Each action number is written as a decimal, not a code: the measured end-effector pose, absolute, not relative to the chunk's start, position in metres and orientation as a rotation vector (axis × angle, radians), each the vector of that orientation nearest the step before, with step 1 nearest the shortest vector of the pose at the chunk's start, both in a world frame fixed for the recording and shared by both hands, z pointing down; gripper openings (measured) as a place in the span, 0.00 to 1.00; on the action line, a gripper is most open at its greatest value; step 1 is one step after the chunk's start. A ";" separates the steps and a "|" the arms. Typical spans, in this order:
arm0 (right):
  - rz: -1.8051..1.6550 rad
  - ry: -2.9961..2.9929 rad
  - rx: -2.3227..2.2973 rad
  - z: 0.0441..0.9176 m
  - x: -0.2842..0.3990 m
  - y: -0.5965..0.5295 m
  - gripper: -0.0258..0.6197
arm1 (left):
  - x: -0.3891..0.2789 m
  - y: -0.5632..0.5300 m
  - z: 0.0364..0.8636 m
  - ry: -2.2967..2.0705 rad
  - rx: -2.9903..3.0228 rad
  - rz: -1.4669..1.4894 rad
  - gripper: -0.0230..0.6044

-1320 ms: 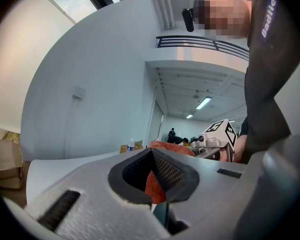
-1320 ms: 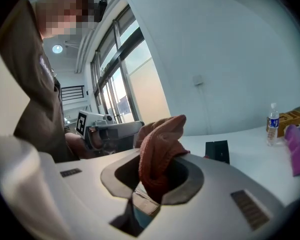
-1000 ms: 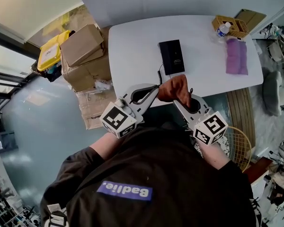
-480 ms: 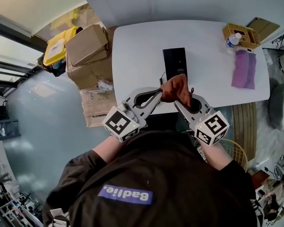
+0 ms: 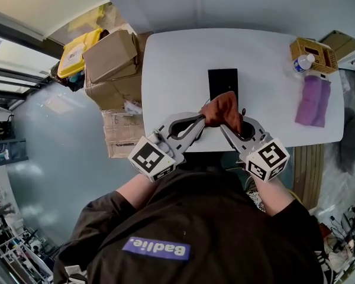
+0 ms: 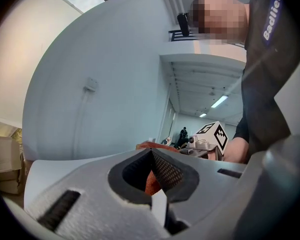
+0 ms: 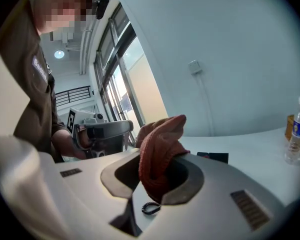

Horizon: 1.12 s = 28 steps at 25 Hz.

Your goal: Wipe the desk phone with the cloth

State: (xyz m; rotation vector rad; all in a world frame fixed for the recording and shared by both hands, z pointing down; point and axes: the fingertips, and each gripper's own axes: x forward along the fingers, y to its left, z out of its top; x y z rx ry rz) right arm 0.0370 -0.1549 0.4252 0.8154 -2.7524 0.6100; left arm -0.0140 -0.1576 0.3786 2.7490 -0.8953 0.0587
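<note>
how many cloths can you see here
2. A rust-brown cloth is clamped by the left gripper and right gripper at the table's near edge; a purple cloth lies near the table's right end. None seems hidden.

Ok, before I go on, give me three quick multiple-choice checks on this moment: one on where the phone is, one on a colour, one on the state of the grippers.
1. Where does the desk phone sit?
A. On the white table, beyond the cloth
B. In the wicker basket
C. On the cardboard boxes

2. What colour is the held cloth?
A. Green
B. Rust brown
C. White

3. How do the left gripper and right gripper stand?
A. Both open above the table
B. Only the right shut on the cloth
C. Both shut on the cloth

Answers:
1 A, the head view shows the black phone flat on the table past the cloth.
2 B, it reads rust brown in every view.
3 C, each gripper view shows cloth pinched between its jaws.
</note>
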 end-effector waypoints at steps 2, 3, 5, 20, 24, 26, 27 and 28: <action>0.610 -2.748 0.798 0.430 0.037 -0.166 0.19 | -0.012 -0.165 0.380 -0.903 2.746 0.064 0.06; 0.606 -2.744 0.787 0.432 0.038 -0.172 0.19 | -0.011 -0.169 0.381 -0.905 2.744 0.067 0.06; 0.602 -2.729 0.773 0.440 0.042 -0.183 0.19 | -0.007 -0.176 0.381 -0.911 2.723 0.064 0.06; 0.562 -2.583 0.805 0.521 0.039 -0.283 0.19 | -0.003 -0.223 0.400 -0.978 2.687 0.070 0.06; 0.563 -2.544 0.799 0.549 0.028 -0.297 0.19 | -0.008 -0.220 0.405 -0.991 2.645 0.097 0.06; 0.571 -2.526 0.806 0.560 0.028 -0.302 0.19 | -0.011 -0.219 0.411 -1.004 2.631 0.110 0.06; 0.573 -2.518 0.810 0.564 0.029 -0.304 0.19 | -0.012 -0.220 0.412 -1.009 2.631 0.107 0.06; 0.574 -2.513 0.815 0.567 0.031 -0.305 0.19 | -0.013 -0.220 0.412 -1.013 2.638 0.096 0.06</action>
